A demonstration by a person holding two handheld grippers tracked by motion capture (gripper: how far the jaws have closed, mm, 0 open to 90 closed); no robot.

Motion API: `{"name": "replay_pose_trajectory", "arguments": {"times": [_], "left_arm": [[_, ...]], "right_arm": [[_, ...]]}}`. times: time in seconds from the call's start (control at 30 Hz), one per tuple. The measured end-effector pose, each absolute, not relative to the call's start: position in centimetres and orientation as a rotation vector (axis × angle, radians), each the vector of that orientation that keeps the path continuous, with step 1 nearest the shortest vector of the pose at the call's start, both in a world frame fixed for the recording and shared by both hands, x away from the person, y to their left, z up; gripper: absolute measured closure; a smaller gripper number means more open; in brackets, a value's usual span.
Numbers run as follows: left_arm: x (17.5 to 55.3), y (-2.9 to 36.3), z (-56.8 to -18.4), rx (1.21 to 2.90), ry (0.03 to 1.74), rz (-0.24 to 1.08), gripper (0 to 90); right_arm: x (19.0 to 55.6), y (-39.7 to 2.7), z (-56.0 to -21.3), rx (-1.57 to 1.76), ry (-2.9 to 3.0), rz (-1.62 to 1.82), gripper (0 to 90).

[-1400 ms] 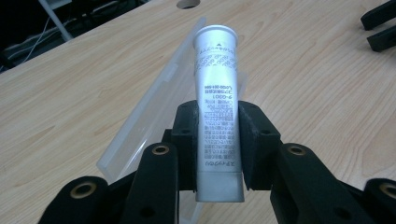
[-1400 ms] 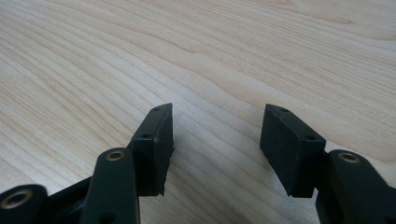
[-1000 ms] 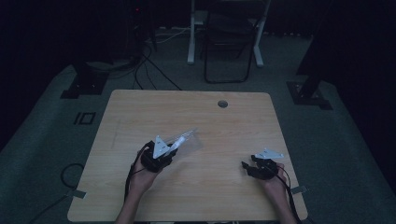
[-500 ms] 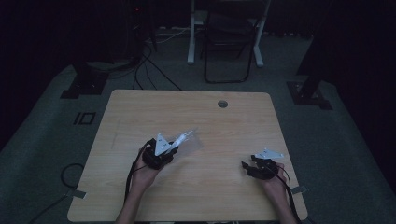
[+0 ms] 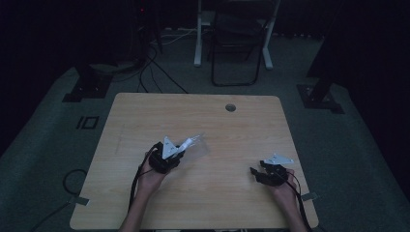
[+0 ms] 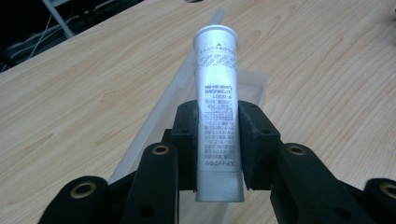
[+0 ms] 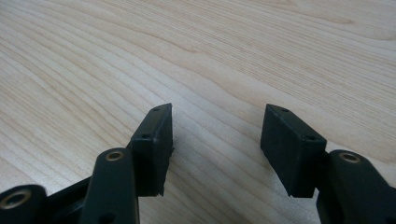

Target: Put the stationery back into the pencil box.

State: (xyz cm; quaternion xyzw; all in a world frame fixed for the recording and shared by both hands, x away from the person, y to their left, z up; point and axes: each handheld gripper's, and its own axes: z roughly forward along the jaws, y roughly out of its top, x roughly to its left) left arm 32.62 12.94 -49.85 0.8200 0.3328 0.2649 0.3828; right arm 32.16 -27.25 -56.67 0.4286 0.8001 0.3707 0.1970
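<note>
A wooden table (image 5: 203, 121) is seen from above in a dim room, with a round hole (image 5: 230, 107) near its far edge. Left of centre, the left gripper (image 5: 181, 146) is held in the left hand (image 5: 151, 178); a silvery tube (image 5: 189, 142) is clamped between its jaws and juts forward and to the right. In the left gripper view the tube (image 6: 218, 112) is seen gripped at its lower half by both black pads (image 6: 187, 135), its cap end pointed away and its printed text upside down. Below the tube a translucent plastic piece (image 6: 154, 126) is seen above the tabletop; whether it touches the table cannot be told. Well apart to the right, near the table's right edge, the right gripper (image 5: 257, 172) is held in the right hand (image 5: 285, 191), pointed leftward. In the right gripper view its jaws are seen spread wide with nothing between them, bare wood grain (image 7: 215, 56) lying beneath and beyond the pads (image 7: 152, 140).
</note>
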Motion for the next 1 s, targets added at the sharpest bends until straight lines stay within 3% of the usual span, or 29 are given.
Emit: {"name": "replay_pose_trajectory", "arguments": {"times": [1.0], "left_arm": [[34.4, 11.5, -52.2, 2.194, 0.847, 0.683, 70.7]], "right_arm": [[32.2, -27.2, -56.7, 1.198, 2.241, 1.038, 43.8]]}}
